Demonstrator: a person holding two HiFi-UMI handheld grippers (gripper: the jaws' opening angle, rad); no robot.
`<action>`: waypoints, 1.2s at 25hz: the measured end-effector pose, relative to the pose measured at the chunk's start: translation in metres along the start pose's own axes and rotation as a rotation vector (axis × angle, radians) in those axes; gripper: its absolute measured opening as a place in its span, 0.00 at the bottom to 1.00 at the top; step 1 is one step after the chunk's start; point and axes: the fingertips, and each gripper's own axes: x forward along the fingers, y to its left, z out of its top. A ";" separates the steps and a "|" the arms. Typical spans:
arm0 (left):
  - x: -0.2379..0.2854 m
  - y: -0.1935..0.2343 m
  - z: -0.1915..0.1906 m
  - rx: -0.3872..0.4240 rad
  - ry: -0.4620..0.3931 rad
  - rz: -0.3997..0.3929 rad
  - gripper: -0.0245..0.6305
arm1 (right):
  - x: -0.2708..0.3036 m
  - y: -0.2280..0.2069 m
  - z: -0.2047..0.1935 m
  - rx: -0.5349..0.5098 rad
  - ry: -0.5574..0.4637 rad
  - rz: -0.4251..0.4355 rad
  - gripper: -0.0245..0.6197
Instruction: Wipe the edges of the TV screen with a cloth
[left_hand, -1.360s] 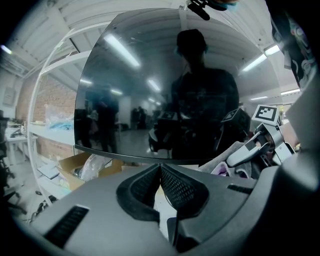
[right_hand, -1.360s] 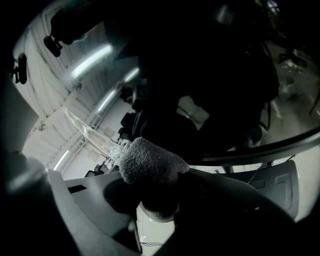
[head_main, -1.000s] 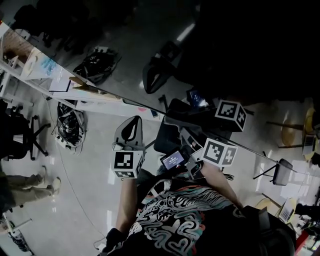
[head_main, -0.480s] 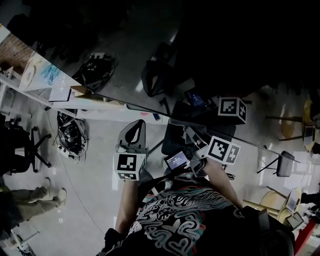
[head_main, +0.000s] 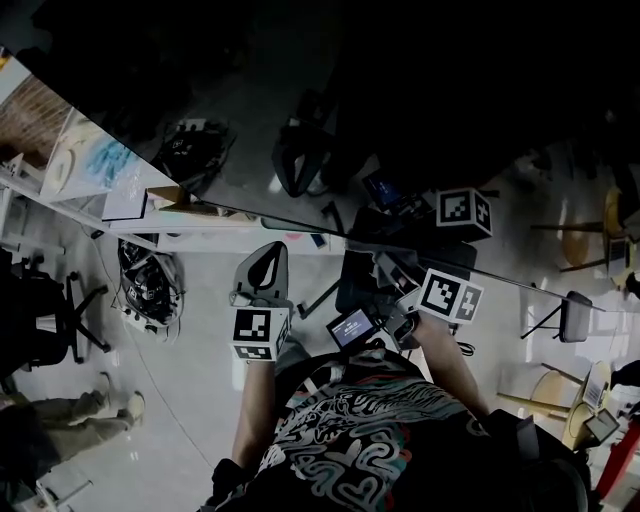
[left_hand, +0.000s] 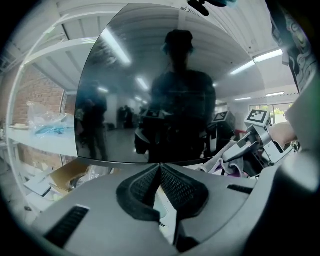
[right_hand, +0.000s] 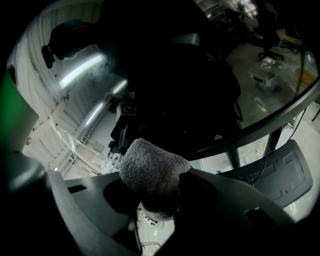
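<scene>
TV screen (left_hand: 150, 75), dark, glossy, among white shelves (left_hand: 42, 139); left hand-held gripper (left_hand: 159, 171) pinched together, right hand-held gripper (right_hand: 159, 196) tight on cloth (right_hand: 147, 169).

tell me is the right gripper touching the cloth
Touching. The right gripper view shows the right gripper shut on the grey cloth, with a jaw pressing each side and the cloth bulging out above them.

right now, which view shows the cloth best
The right gripper view: the grey fuzzy cloth sits close up, clamped in the right gripper. The left gripper view shows only a small bunch of it at the far right. In the head view it is too dark to pick out.
</scene>
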 end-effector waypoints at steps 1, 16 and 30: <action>-0.001 0.003 -0.001 0.001 0.002 -0.001 0.07 | 0.003 0.002 -0.001 0.002 -0.001 0.000 0.32; -0.028 0.045 -0.011 -0.015 0.013 0.064 0.07 | 0.033 0.029 -0.009 0.013 0.005 0.022 0.32; -0.039 0.070 -0.013 -0.034 0.011 0.117 0.07 | 0.060 0.051 -0.017 0.021 0.044 0.060 0.32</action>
